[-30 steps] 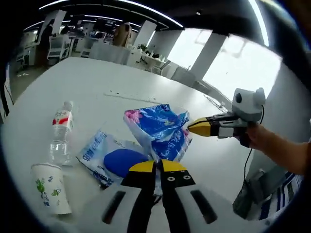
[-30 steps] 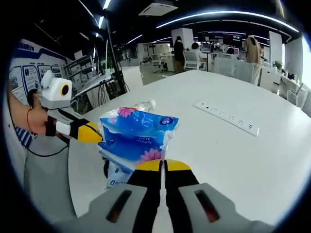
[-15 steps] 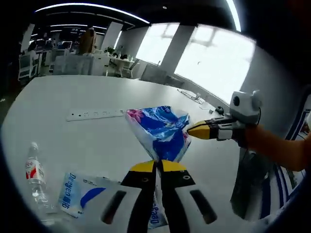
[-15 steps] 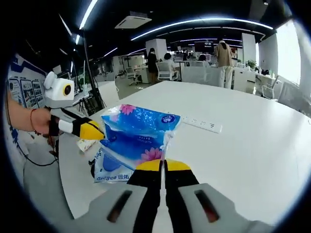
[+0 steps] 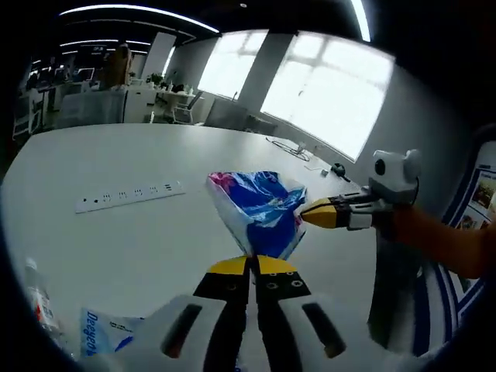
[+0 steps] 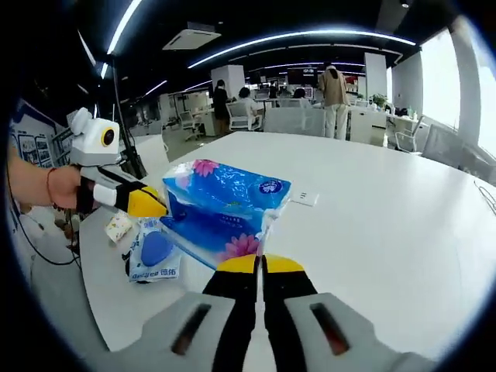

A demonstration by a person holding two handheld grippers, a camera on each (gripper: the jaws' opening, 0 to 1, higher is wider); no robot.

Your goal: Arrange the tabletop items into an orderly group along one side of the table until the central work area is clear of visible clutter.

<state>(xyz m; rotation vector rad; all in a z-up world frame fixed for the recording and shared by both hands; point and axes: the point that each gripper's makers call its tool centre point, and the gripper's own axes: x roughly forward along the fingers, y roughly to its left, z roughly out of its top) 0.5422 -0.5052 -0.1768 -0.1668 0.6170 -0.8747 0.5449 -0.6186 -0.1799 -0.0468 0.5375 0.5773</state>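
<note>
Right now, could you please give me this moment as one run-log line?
left gripper: shut on tissue pack | right gripper: shut on tissue pack | pack: held above table

Blown-out windows [image 5: 329, 93] glare at upper right in the left gripper view; ceiling light strips [image 6: 310, 39] streak overhead; fisheye edges bend and blur.

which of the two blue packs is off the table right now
The flowered tissue pack, pinched by the left gripper and right gripper. The white-and-blue wipes pouch lies flat on the table.
</note>
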